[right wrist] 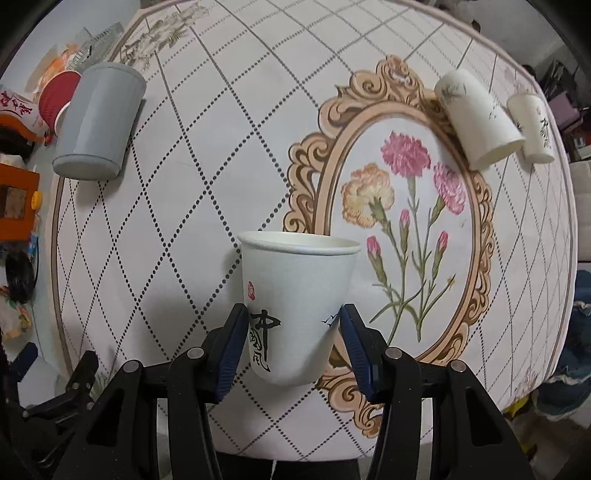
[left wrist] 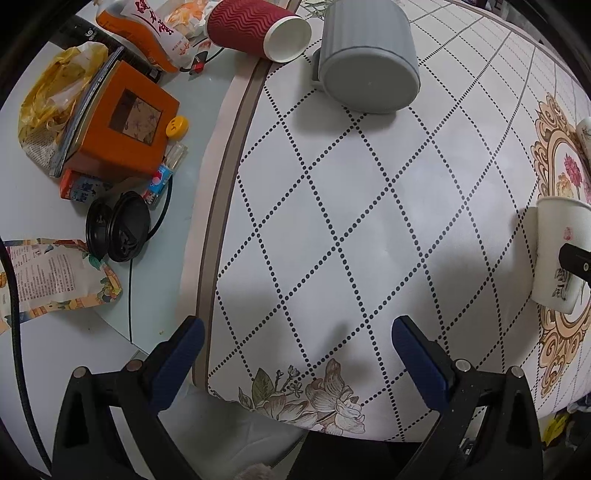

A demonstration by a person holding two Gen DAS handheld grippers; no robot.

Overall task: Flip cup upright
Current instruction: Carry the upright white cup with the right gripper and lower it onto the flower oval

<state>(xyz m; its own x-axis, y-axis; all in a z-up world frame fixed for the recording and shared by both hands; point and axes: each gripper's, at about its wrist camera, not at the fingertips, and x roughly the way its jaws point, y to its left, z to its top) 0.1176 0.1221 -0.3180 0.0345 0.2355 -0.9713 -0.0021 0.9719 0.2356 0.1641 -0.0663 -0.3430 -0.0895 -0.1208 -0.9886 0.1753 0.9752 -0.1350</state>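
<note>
A white paper cup [right wrist: 295, 306] with black calligraphy stands upright, mouth up, between the blue pads of my right gripper [right wrist: 293, 332], which is shut on its lower half. The same cup [left wrist: 559, 254] shows at the right edge of the left wrist view, with a black fingertip [left wrist: 576, 258] of the right gripper across it. My left gripper [left wrist: 295, 332] is open and empty above the patterned table mat [left wrist: 369, 206], near its front edge.
A grey mug [left wrist: 365, 55] [right wrist: 98, 122] and a red ripple cup [left wrist: 258, 31] lie on their sides at the back left. Two white paper cups [right wrist: 478, 122] [right wrist: 533, 129] are at the back right. An orange box [left wrist: 125, 118], black lids [left wrist: 118, 229] and snack bags crowd the left.
</note>
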